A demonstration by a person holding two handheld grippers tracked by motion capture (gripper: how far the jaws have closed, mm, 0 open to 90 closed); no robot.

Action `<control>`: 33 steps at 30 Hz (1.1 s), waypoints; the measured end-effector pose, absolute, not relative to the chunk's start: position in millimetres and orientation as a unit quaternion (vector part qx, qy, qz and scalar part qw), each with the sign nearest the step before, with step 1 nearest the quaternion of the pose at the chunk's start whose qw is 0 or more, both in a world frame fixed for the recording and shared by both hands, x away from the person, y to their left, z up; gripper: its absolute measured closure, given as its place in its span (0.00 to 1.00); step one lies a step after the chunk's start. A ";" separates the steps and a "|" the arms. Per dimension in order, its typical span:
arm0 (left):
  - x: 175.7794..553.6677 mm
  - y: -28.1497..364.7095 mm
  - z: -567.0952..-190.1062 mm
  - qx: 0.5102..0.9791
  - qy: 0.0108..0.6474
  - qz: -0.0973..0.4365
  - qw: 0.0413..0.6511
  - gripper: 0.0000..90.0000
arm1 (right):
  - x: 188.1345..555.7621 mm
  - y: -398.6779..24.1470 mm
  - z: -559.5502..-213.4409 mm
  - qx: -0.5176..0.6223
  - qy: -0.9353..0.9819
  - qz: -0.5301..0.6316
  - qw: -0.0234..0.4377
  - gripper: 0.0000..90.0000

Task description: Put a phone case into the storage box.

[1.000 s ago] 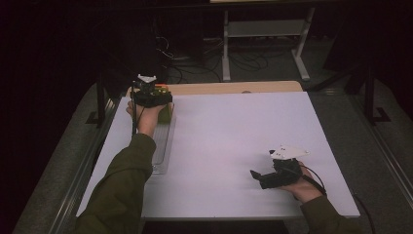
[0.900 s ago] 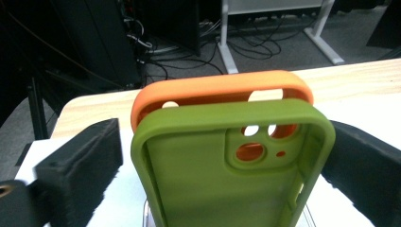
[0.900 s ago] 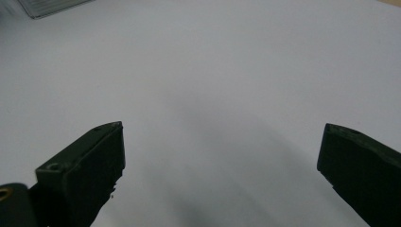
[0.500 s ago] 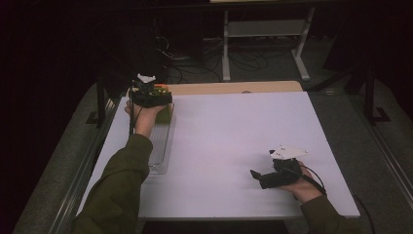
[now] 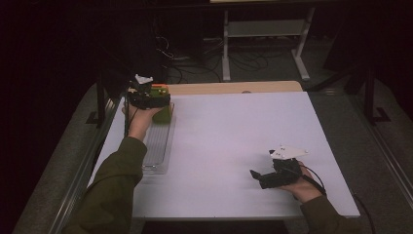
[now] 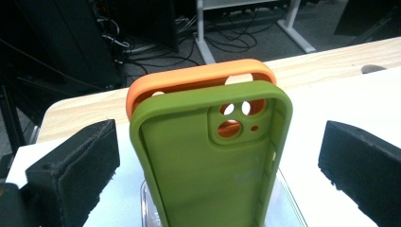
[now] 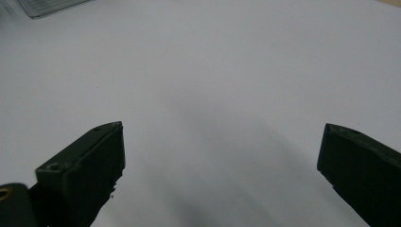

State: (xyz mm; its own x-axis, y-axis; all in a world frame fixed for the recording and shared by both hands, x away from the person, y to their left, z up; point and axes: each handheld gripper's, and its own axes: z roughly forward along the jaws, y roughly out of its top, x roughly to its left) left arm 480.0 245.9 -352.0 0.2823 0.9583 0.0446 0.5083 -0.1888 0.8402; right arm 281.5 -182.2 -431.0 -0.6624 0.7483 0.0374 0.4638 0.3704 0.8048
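Observation:
Two phone cases stand upright in a clear slotted rack (image 5: 157, 146) at the table's far left: an olive green case (image 6: 208, 161) in front, an orange case (image 6: 189, 81) right behind it. My left gripper (image 6: 217, 142) is open, its jaws wide apart on either side of the green case without touching it. From above, that left gripper (image 5: 146, 96) hovers over the rack's far end, with the green case (image 5: 165, 113) and a bit of the orange case (image 5: 159, 88) showing past it. My right gripper (image 5: 257, 176) rests open and empty near the front right; in its own view the right gripper (image 7: 222, 146) faces bare white surface.
A white mat (image 5: 234, 136) covers the table, with a strip of wooden tabletop (image 5: 234, 87) beyond it. A corner of the clear rack (image 7: 47, 5) appears far off in the right gripper view. Past the table lie floor cables and a white desk frame (image 5: 263, 29).

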 end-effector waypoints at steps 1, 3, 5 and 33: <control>478.9 246.0 -351.7 0.704 0.519 0.301 0.379 0.00 | 281.4 -181.9 -431.1 0.376 0.809 0.419 0.169 0.01; 474.8 249.2 -348.7 0.712 0.512 0.298 0.378 0.00 | 281.6 -182.1 -431.2 0.374 0.809 0.419 0.171 0.01; 471.9 250.9 -347.1 0.715 0.507 0.292 0.382 0.00 | 281.8 -182.3 -431.3 0.373 0.810 0.418 0.172 0.01; 413.0 244.7 -341.6 0.766 0.406 0.198 0.457 0.00 | 283.2 -183.0 -423.3 0.366 0.814 0.422 0.161 0.01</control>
